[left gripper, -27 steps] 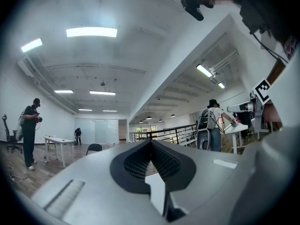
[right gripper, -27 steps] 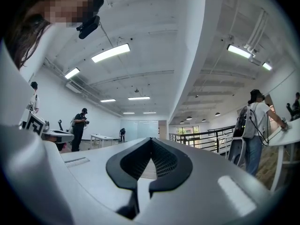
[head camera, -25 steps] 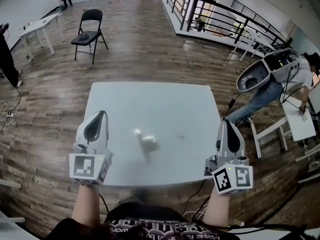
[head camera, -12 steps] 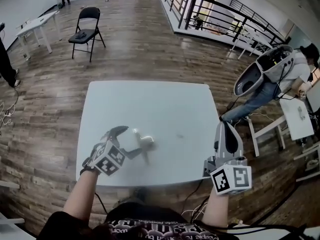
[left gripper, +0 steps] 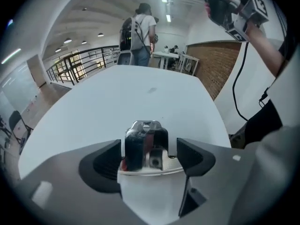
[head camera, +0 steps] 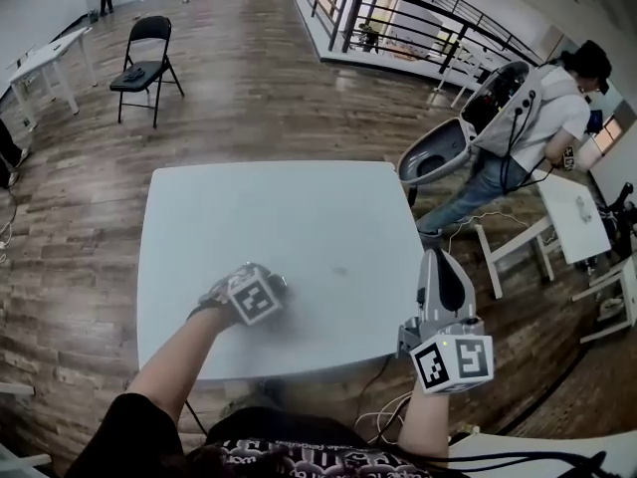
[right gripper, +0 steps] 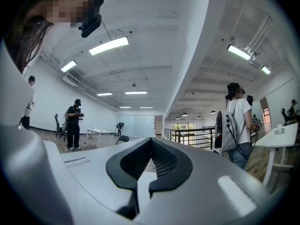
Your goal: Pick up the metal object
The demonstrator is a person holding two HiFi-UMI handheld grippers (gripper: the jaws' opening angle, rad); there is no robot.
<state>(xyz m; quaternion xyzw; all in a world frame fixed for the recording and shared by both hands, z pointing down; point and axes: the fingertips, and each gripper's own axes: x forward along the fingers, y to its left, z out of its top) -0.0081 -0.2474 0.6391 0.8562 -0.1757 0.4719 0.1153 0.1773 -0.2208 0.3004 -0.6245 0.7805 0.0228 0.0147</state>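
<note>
The metal object (left gripper: 142,136), a shiny chrome piece with a small screw head at its top, sits on the white table (head camera: 279,207) in the half nearer the person, a little left of the table's middle. The left gripper (left gripper: 150,152) reaches low over that part of the table with the piece standing between its two dark pads. The jaws are spread wide and are just starting to draw in. The left pad lies right beside the piece, while a sliver of tabletop shows between the piece and the right pad, so nothing is pinched yet. From the head view the marker cube of that gripper covers the piece. The right gripper (right gripper: 151,149) is held off the table's near right corner, out past its edge and over the wooden floor (head camera: 229,88), with its pads pressed together at the tips and nothing between them. Beyond the table's far right corner stands a person with a grey backpack (head camera: 528,108), turned away. A black folding chair (head camera: 144,58) stands well beyond the table's far left corner.
</note>
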